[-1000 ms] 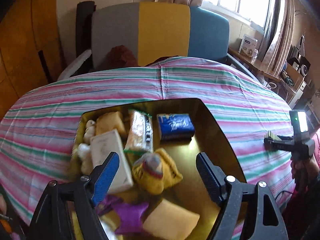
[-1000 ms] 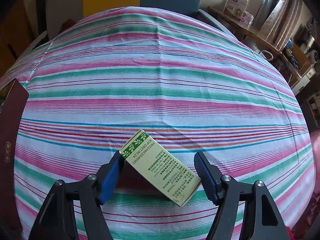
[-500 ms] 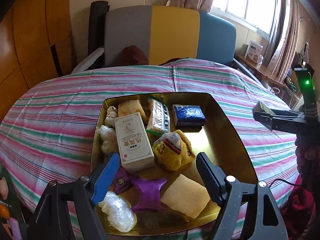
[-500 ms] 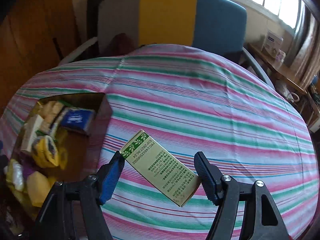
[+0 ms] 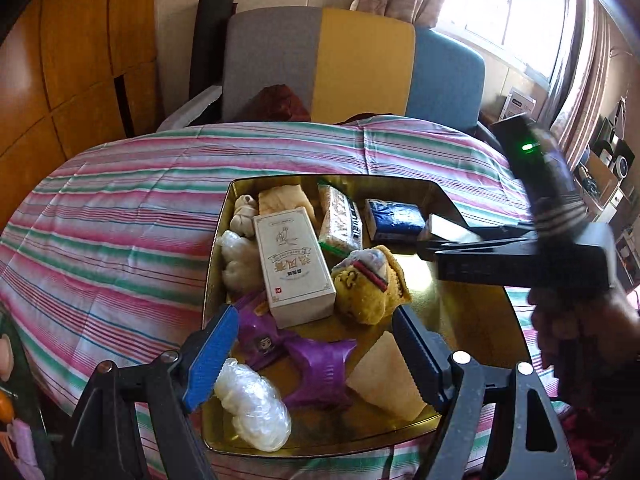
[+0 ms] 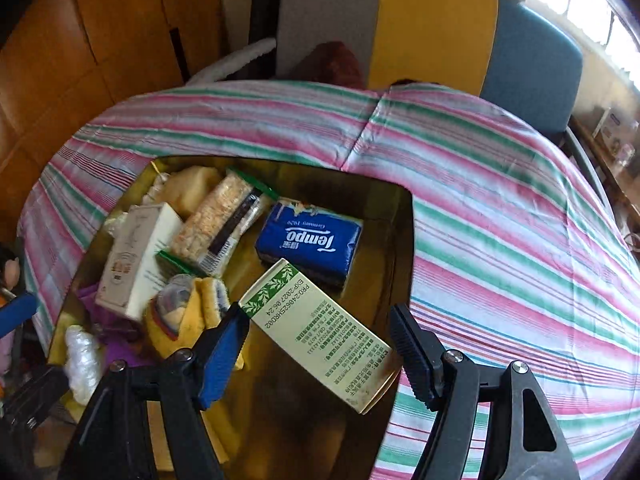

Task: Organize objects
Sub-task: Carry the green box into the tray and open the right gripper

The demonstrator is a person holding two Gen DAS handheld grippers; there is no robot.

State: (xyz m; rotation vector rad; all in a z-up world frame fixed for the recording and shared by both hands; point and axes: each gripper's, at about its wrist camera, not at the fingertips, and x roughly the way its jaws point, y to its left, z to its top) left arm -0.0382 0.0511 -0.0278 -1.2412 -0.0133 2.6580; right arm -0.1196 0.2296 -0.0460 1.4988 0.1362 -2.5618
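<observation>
The right gripper (image 6: 318,344), clamped on the green-and-cream box (image 6: 322,334), is travelling from over bare striped tablecloth (image 6: 500,216) to a position above the gold tray (image 6: 394,248); the box now hangs over the tray's open right part, just in front of the blue tissue pack (image 6: 310,242). In the left wrist view, the right gripper (image 5: 430,240) is entering from the right edge and reaching over the tray's (image 5: 486,320) right side. The left gripper (image 5: 314,354) is drawing back slightly, so more of the tray's near contents is coming into view.
</observation>
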